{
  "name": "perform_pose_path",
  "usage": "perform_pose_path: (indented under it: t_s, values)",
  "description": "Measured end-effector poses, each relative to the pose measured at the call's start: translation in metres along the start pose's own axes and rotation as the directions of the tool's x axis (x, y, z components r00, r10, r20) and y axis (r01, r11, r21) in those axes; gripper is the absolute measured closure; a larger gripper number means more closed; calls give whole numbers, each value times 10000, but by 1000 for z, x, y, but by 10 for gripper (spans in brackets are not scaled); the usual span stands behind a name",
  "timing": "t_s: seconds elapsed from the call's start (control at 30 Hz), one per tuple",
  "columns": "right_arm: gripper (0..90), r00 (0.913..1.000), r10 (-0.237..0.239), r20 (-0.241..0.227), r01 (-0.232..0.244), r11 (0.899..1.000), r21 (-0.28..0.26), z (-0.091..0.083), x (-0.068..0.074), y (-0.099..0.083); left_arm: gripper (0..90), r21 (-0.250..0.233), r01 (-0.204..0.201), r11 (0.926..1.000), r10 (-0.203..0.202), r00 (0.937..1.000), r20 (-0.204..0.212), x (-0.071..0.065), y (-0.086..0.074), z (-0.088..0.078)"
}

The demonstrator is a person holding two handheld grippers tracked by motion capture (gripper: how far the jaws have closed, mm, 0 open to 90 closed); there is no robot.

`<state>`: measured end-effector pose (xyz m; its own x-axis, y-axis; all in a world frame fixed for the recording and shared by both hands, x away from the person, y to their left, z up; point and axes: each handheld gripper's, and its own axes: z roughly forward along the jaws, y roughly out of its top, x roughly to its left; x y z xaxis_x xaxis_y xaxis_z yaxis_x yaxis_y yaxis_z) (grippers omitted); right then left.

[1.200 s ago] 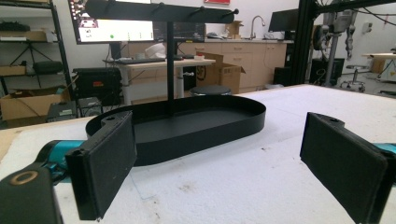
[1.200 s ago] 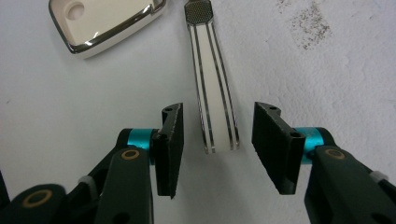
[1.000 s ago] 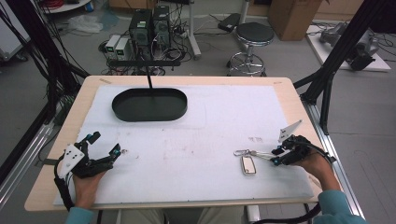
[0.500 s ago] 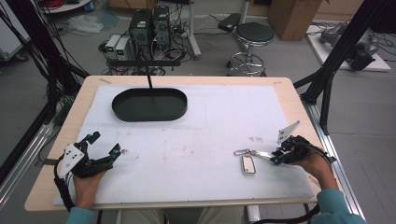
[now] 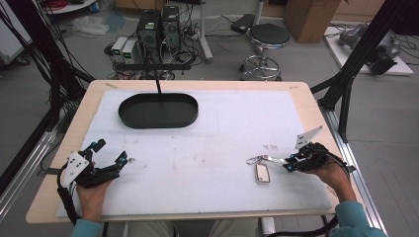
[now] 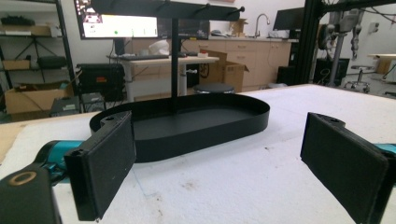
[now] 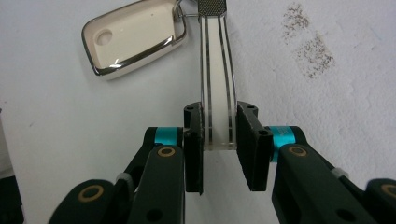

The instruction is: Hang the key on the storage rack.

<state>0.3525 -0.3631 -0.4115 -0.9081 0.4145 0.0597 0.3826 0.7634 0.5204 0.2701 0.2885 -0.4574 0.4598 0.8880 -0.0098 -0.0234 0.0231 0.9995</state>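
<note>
A white sheet covers the tabletop (image 5: 207, 148); a black oval tray (image 5: 158, 110) sits upper left, my left gripper (image 5: 106, 168) lower left, my right gripper (image 5: 291, 163) at right by the key fob (image 5: 262, 173). Left gripper view: my fingers (image 6: 105, 168) gape wide, holding nothing, tray (image 6: 201, 123) ahead. Right gripper view: fingers (image 7: 194, 149) pinch the clear strap (image 7: 217, 93); fob (image 7: 133, 39) upper left.

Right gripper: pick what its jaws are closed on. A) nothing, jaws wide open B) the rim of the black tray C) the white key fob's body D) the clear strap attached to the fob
D: in the right gripper view the right gripper has its jaws pressed on both sides of the clear strap, while the key fob lies free on the table beyond them.
</note>
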Motion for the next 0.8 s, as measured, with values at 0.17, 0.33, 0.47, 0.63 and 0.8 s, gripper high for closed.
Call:
perform_pose_path:
  t_s: [0.17,0.33,0.47,0.63,0.8]
  values:
    - [745,9999,-148,-39,145,9979,-631,-1,4,5,106,144,357,9993,-362,9987,359,2,2,1]
    - [746,9994,-185,-276,148,9914,-1303,-1,8,14,107,364,415,9985,-449,9943,965,1,13,5]
    - [749,9987,113,-501,-197,9852,-1700,0,7,24,107,558,379,9977,-459,9876,1500,2,27,12]
    - [750,9984,7,-570,-124,9785,-2060,2,9,31,107,759,177,9970,-322,9804,1946,0,42,20]
    - [750,9980,-144,-621,-20,9667,-2558,0,11,36,107,941,124,9955,-358,9673,2509,-3,53,29]
